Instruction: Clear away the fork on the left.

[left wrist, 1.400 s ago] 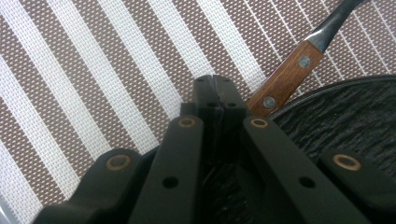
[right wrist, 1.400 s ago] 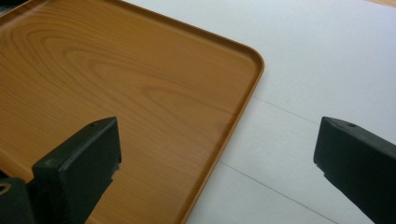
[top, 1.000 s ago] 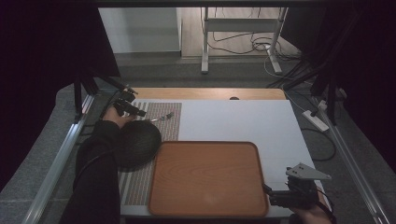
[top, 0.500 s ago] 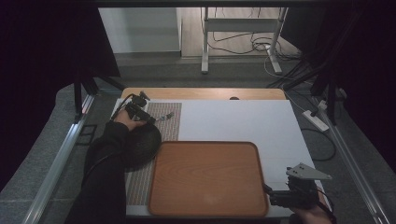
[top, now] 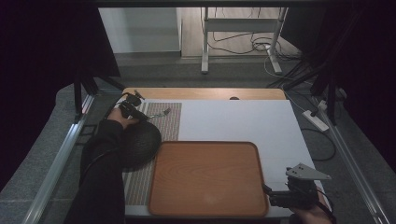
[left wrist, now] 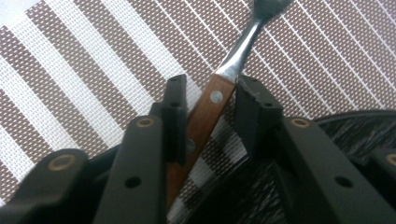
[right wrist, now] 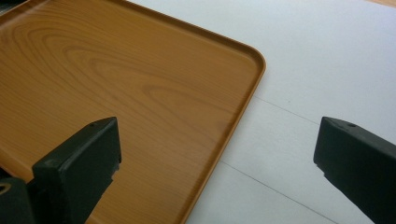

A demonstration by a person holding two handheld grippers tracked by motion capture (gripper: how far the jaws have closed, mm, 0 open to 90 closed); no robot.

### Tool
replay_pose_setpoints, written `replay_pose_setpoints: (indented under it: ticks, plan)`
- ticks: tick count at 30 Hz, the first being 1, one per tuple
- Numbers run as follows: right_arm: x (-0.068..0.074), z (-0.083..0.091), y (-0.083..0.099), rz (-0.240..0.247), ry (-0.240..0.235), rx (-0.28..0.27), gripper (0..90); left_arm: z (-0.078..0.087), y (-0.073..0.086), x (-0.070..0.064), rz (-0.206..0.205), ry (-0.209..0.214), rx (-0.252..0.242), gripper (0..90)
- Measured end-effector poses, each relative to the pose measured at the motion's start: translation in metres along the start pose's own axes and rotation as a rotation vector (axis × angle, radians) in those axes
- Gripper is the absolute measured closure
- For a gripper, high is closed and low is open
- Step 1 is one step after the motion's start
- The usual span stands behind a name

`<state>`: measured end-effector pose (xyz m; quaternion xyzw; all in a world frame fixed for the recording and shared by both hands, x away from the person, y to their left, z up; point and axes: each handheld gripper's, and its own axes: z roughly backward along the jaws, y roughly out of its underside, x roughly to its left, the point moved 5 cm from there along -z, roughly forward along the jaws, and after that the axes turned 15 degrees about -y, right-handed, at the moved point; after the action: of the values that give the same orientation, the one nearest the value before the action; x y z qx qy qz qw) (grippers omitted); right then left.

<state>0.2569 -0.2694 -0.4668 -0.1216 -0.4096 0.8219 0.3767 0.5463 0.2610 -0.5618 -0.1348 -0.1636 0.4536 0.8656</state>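
The fork's (left wrist: 219, 100) tines are running out of frame; the left gripper (left wrist: 208, 100) is straddling its wooden handle, jaws apart, beside the dark bowl (top: 138, 144); the right gripper (right wrist: 219, 154) is gaping over the tray (right wrist: 116, 93).

A white-topped rectangular table (top: 243, 121) with a wooden far edge carries a rounded-corner orange-brown wooden tray (top: 208, 179) at its near middle. Left of the tray lies a brown-and-white striped woven placemat (top: 163, 123), which bears a dark round bowl (top: 140, 144) and a wooden-handled metal fork (top: 159, 113).
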Motion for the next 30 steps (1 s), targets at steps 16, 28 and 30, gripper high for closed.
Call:
replay_pose_setpoints:
  ticks: [16, 28, 30]
  plan:
    - [0.0, 0.0, 0.0, -0.004, 0.002, 0.001, 1.3, 0.007, 0.014, 0.016, -0.073, -0.113, -0.012, 78.1]
    - [-0.001, 0.0, 0.0, -0.007, 0.006, 0.001, 1.3, 0.029, 0.02, 0.034, -0.023, -0.191, -0.034, 78.1]
    - [-0.001, 0.0, 0.0, -0.006, 0.005, 0.0, 1.3, 0.034, 0.02, 0.035, -0.023, -0.187, -0.038, 78.1]
